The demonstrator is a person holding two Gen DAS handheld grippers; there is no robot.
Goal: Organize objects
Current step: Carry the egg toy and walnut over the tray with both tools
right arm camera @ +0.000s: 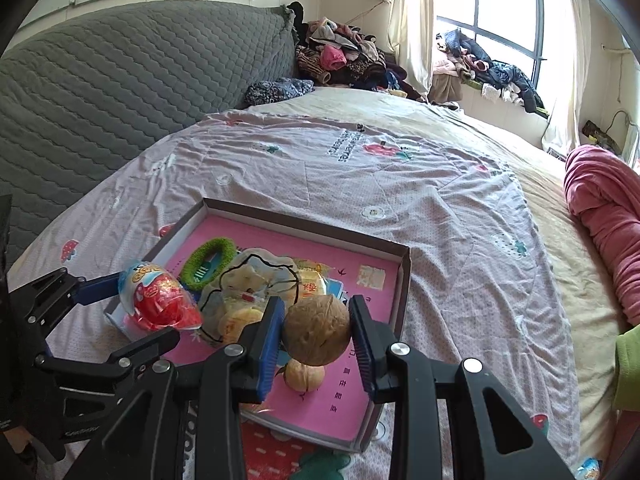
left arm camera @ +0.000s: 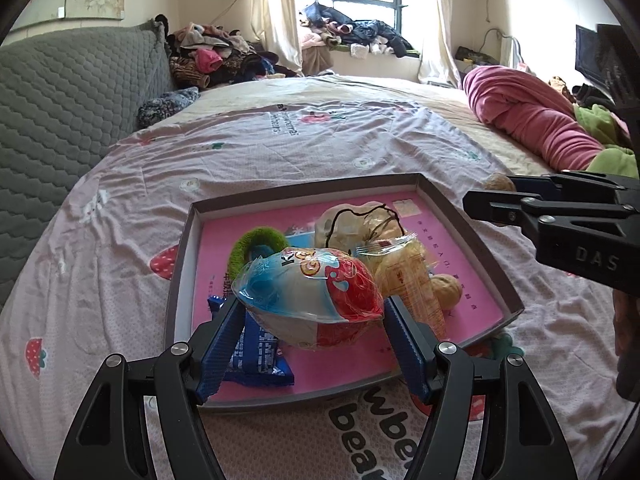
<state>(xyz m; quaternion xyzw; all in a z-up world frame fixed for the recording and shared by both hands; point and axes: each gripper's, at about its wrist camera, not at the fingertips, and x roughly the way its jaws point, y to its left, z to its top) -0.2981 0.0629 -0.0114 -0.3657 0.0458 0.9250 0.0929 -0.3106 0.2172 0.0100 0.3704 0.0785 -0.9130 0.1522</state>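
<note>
the left tool is clamped on a wrapped egg-shaped toy, its long axis crosswise between the pads, over the near edge of the tray on the bed. the right tool is clamped on a walnut, seemingly right above another walnut in the tray's near right corner.

Each black hand-held gripper has ribbed blue pads and silver screws.

Tray on bed, walnut and scrunchie inside
</note>
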